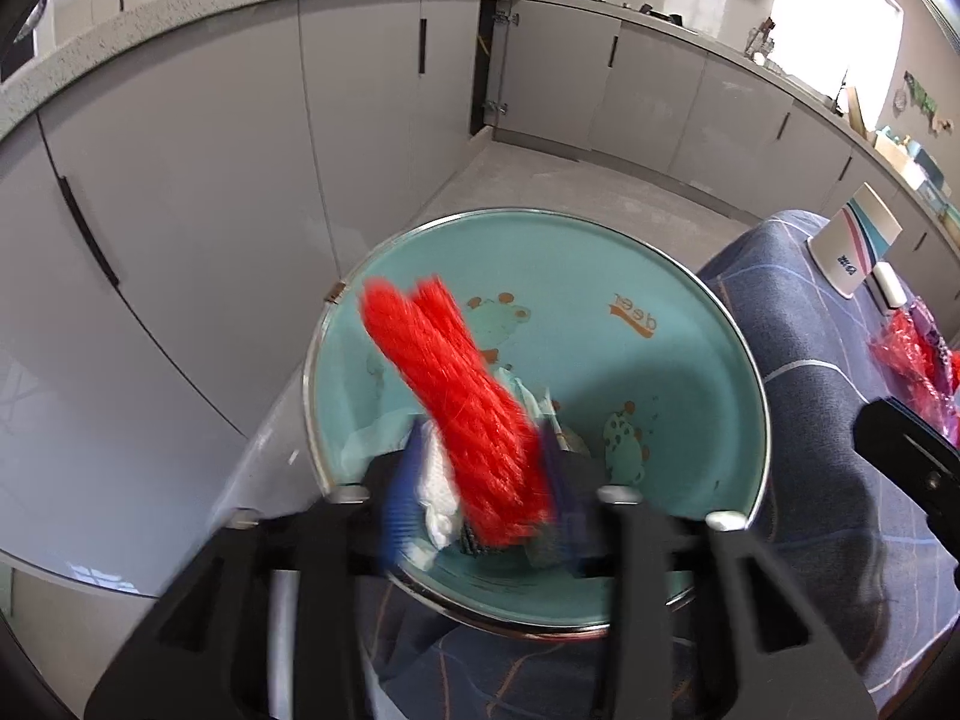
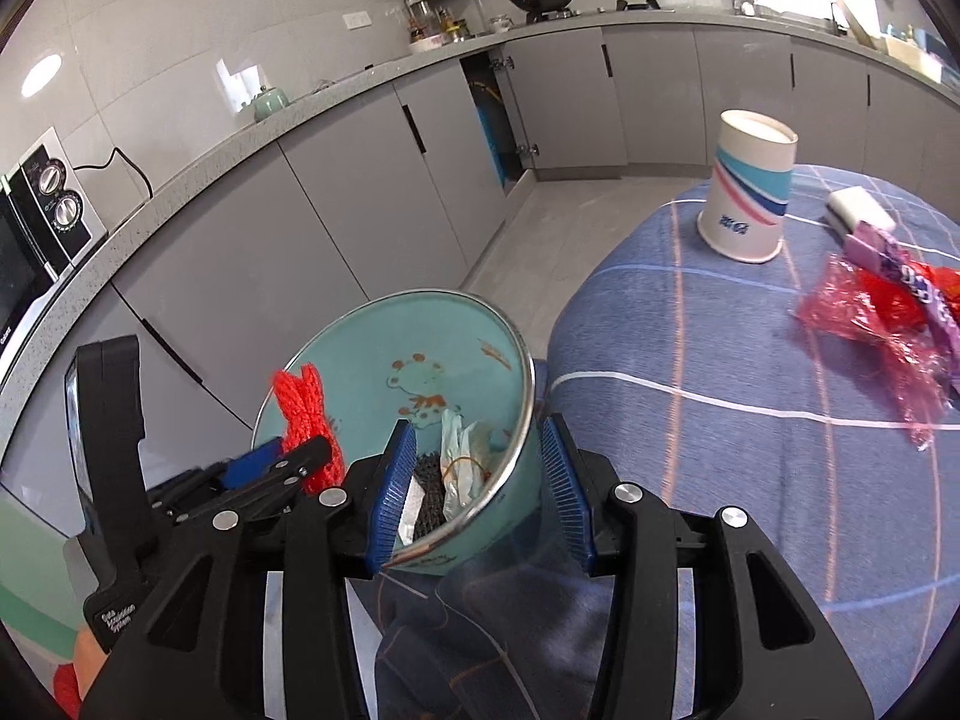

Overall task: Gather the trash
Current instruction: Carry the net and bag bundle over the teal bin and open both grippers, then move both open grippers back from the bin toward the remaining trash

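A teal bowl (image 1: pixel 630 372) with cartoon prints and a steel rim sits at the edge of the blue checked tablecloth (image 1: pixel 840 480). My left gripper (image 1: pixel 480 498) is shut on a red mesh net (image 1: pixel 456 408) and holds it over the bowl's inside. Crumpled paper and dark scraps lie in the bowl (image 2: pixel 456 468). In the right wrist view the bowl (image 2: pixel 420 372) stands tilted, with my right gripper (image 2: pixel 480 480) astride its near rim, one pad inside and one outside, jaws apart. The left gripper (image 2: pixel 264 480) with the net (image 2: pixel 306 420) shows at the bowl's left.
On the tablecloth (image 2: pixel 720 420) stand a paper cup (image 2: pixel 750 192), a white block (image 2: pixel 858 210) and red and purple wrappers (image 2: pixel 888 312). Grey kitchen cabinets (image 2: pixel 360 210) and the floor lie beyond the table's edge.
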A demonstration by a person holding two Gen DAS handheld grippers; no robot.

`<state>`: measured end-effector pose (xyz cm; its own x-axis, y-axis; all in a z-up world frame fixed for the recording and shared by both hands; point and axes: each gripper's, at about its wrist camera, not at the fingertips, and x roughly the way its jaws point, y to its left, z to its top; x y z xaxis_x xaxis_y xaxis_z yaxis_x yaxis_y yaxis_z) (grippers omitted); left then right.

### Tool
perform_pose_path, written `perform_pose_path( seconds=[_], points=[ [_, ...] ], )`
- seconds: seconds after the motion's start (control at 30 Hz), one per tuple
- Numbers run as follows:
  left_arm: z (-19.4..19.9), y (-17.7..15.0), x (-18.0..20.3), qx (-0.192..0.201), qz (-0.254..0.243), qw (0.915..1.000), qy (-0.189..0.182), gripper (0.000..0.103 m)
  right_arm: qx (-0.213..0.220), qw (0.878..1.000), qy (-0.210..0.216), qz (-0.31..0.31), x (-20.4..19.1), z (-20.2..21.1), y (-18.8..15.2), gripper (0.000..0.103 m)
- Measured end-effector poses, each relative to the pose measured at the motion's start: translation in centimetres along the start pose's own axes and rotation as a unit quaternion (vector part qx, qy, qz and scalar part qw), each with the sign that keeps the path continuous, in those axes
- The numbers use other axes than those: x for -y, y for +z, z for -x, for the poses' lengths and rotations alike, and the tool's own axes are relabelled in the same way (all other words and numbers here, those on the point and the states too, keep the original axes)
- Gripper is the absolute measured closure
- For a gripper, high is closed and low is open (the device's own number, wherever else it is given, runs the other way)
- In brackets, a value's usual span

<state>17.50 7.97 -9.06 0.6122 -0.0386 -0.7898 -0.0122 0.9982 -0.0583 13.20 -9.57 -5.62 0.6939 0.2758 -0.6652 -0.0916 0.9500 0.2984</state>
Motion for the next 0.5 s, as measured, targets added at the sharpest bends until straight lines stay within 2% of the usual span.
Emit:
perform_pose_path(
  seconds=[0.03,0.1,0.2,0.33,0.5],
  points=[
    [0.3,0.0,0.1,0.007,0.001,0.9999,0.014,0.024,0.001,1.000,0.000,-0.002,0.1,0.2,0.0,0.058],
    [0.9,0.1,0.2,0.022,-0.006,0.9992,0.034,0.023,0.006,1.000,0.000,-0.005,0.4,0.7,-0.2,0.058],
    [1.7,0.2,0.5,0.033,-0.019,0.9985,0.040,0.023,0.015,1.000,-0.005,-0.008,0.7,1.6,-0.4,0.055],
    [2.6,0.3,0.8,0.045,-0.013,0.9981,0.040,0.011,0.028,0.999,-0.010,-0.015,1.2,2.6,-0.7,0.050],
    [3.8,0.2,1.7,0.064,-0.024,0.9966,0.046,0.007,0.040,0.999,-0.017,-0.020,2.0,3.9,-1.1,0.049]
  ],
)
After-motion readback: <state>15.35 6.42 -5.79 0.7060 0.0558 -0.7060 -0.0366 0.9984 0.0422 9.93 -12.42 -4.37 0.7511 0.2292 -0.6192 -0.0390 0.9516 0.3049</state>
